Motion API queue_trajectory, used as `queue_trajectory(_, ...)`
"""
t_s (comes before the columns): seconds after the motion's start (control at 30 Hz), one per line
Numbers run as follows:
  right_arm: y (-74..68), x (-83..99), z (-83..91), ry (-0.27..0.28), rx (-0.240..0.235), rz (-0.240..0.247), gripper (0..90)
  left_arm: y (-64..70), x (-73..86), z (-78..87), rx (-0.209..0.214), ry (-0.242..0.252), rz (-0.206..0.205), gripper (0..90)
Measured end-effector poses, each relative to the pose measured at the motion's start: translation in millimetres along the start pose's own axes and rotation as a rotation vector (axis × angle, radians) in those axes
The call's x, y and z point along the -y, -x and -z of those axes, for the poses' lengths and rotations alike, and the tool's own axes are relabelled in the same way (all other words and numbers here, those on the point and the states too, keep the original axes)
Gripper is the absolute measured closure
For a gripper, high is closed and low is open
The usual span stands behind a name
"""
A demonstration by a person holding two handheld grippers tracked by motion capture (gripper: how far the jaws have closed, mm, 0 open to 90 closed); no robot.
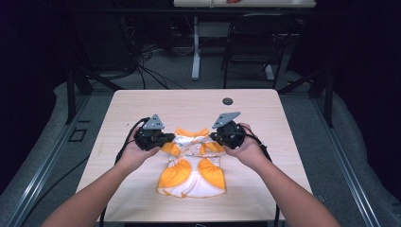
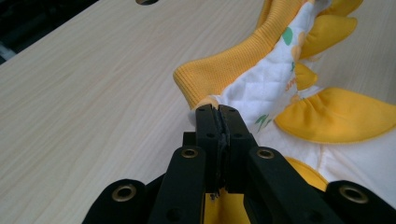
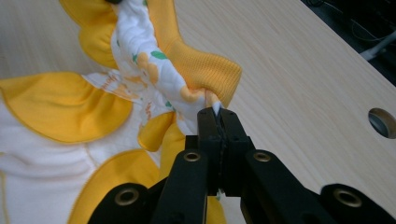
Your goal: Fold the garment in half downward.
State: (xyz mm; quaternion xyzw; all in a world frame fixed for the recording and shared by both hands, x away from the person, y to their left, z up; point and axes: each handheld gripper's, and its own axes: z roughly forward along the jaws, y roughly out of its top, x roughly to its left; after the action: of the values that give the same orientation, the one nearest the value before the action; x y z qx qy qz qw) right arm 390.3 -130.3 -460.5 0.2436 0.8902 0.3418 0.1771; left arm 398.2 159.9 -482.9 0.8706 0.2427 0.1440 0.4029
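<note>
We see both forearms reach in from the near edge of the pale wooden tabletop [image 1: 142, 101] and angle inward toward its middle, wrists bent so the two grippers face each other across a small yellow-and-white garment [image 1: 191, 172]. The left hand [image 1: 137, 151] wraps the left gripper [image 1: 166, 139] from beneath, its grey plate tilted upward; the right hand [image 1: 246, 146] holds the right gripper [image 1: 215, 137] in a mirrored pose. The garment lies flat on the tabletop near the front centre, with its upper edge lifted between the two grippers. In the left gripper view, the black fingers [image 2: 206, 126] are pressed together on the white quilted fabric just beside the ribbed yellow band [image 2: 224, 70]. In the right gripper view, the fingers [image 3: 208, 128] are likewise clamped on a corner of that fabric under the ribbed band, which rises off the wood. A round hole [image 1: 228, 101] sits in the tabletop beyond the garment.
</note>
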Motion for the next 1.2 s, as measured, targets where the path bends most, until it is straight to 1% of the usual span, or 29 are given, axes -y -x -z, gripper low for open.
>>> queue_trajectory(0.03,-2.6,1.6,-0.2,0.001,-0.005,-0.003,89.4,1.1,2.2,0.2,0.005,0.002,0.003,87.9)
queue_trajectory(0.1,-7.7,4.9,-1.8,-0.013,-0.011,0.009,89.3,2.8,6.2,0.4,0.012,-0.003,0.004,87.9)
queue_trajectory(0.13,-9.1,5.6,-1.8,-0.026,-0.010,0.026,89.3,3.7,8.6,-0.1,0.016,-0.005,0.003,87.9)
queue_trajectory(0.17,-11.3,6.8,-2.5,-0.021,-0.014,0.022,89.3,5.2,11.2,-0.2,0.016,-0.010,0.000,87.8)
queue_trajectory(0.2,-12.9,8.7,-2.4,-0.008,-0.028,0.006,89.3,6.0,13.2,0.0,0.019,-0.010,0.000,87.8)
queue_trajectory(0.27,-16.2,11.7,-3.3,-0.008,-0.035,0.004,89.3,7.8,16.7,0.7,0.024,-0.007,0.005,87.8)
queue_trajectory(0.3,-17.7,13.3,-3.8,-0.017,-0.039,0.017,89.3,8.6,18.6,1.1,0.031,-0.004,0.003,87.8)
queue_trajectory(0.37,-21.4,15.5,-3.7,-0.024,-0.040,0.026,89.3,11.4,22.9,1.0,0.039,-0.003,0.005,87.8)
queue_trajectory(0.4,-23.0,17.2,-3.3,-0.011,-0.046,0.020,89.3,13.1,24.9,1.2,0.037,-0.012,0.001,87.8)
queue_trajectory(0.43,-24.2,19.2,-3.5,-0.005,-0.061,0.003,89.3,14.7,27.7,0.3,0.044,-0.012,-0.004,87.8)
queue_trajectory(0.5,-26.8,21.8,-4.5,-0.015,-0.068,0.007,89.3,16.0,29.3,-0.1,0.047,-0.013,-0.001,87.8)
queue_trajectory(0.53,-31.9,26.1,-6.0,-0.024,-0.065,0.022,89.3,19.1,33.9,-0.5,0.056,-0.016,0.000,87.8)
queue_trajectory(0.63,-37.0,34.7,-8.1,-0.020,-0.091,-0.001,89.3,25.1,41.6,-1.6,0.072,-0.016,0.011,87.7)
queue_trajectory(0.7,-38.7,38.0,-9.6,-0.022,-0.093,-0.005,89.3,26.9,43.5,-2.1,0.076,-0.018,0.009,87.7)
queue_trajectory(0.73,-41.1,44.6,-11.7,-0.032,-0.102,-0.011,89.3,32.4,48.6,-3.5,0.089,-0.019,0.006,87.7)
queue_trajectory(0.8,-43.3,50.2,-12.9,-0.030,-0.108,-0.021,89.3,36.1,51.8,-3.8,0.096,-0.022,0.005,87.6)
queue_trajectory(0.83,-44.2,52.1,-13.1,-0.024,-0.107,-0.027,89.2,38.5,54.3,-4.1,0.108,-0.020,0.008,87.5)
queue_trajectory(0.9,-46.2,56.6,-12.5,-0.015,-0.119,-0.046,89.0,41.9,58.8,-4.6,0.120,-0.020,0.013,87.1)
queue_trajectory(1.0,-49.5,60.4,-10.0,-0.015,-0.141,-0.051,87.2,44.8,63.5,-3.6,0.134,-0.019,0.021,85.1)
queue_trajectory(1.03,-50.6,61.3,-9.3,-0.012,-0.151,-0.058,85.3,45.2,64.2,-2.3,0.137,-0.018,0.027,84.1)
queue_trajectory(1.1,-52.1,62.8,-6.4,-0.003,-0.155,-0.068,80.2,44.3,63.7,2.4,0.146,-0.005,0.039,80.3)
queue_trajectory(1.13,-52.2,63.0,-4.4,0.013,-0.162,-0.080,78.9,43.5,62.8,5.5,0.151,0.006,0.053,78.2)
queue_trajectory(1.17,-51.9,63.1,-2.1,0.031,-0.162,-0.093,77.8,42.1,61.3,8.7,0.152,0.021,0.058,76.9)
queue_trajectory(1.2,-51.9,63.1,-2.1,0.031,-0.162,-0.093,77.8,42.1,61.3,8.7,0.152,0.021,0.058,75.5)
